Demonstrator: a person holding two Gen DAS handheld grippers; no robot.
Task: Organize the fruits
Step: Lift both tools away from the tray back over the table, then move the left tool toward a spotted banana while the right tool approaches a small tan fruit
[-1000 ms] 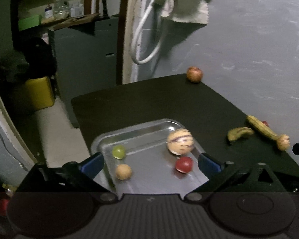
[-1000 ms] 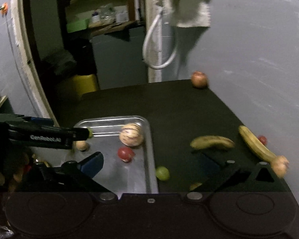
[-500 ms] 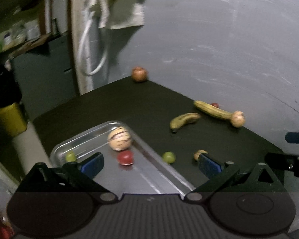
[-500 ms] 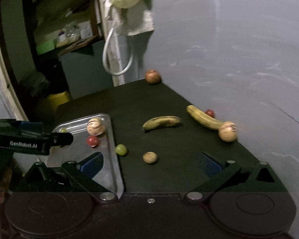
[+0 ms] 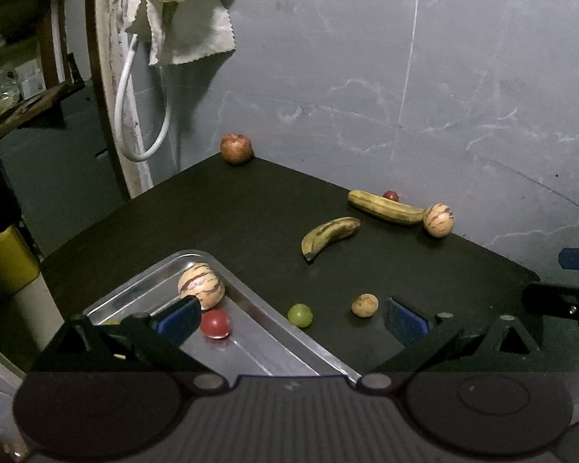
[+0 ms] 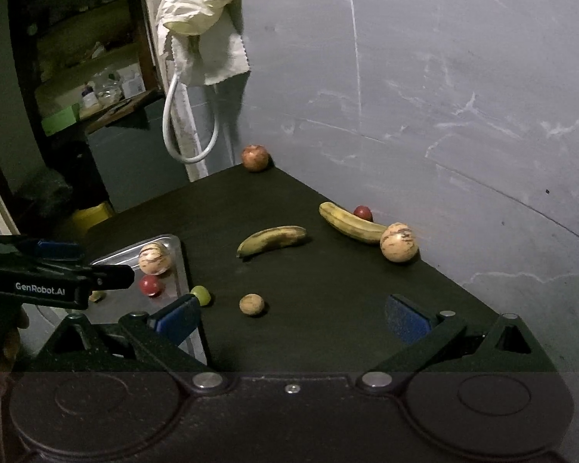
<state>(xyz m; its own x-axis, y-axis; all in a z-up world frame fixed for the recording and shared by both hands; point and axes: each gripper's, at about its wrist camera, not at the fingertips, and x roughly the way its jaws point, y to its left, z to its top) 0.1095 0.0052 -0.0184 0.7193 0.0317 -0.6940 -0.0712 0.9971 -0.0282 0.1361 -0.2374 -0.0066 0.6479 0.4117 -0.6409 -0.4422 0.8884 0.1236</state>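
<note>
Left tool (image 6: 108, 276), "GenRobot.AI" label

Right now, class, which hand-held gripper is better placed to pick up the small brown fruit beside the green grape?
Right, probably. The small brown fruit lies between the right hand-held gripper's open fingers; the left hand-held gripper straddles the tray.

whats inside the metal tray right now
The metal tray holds a striped melon and a red fruit. The left claw covers its near-left corner, so anything there is hidden.
</note>
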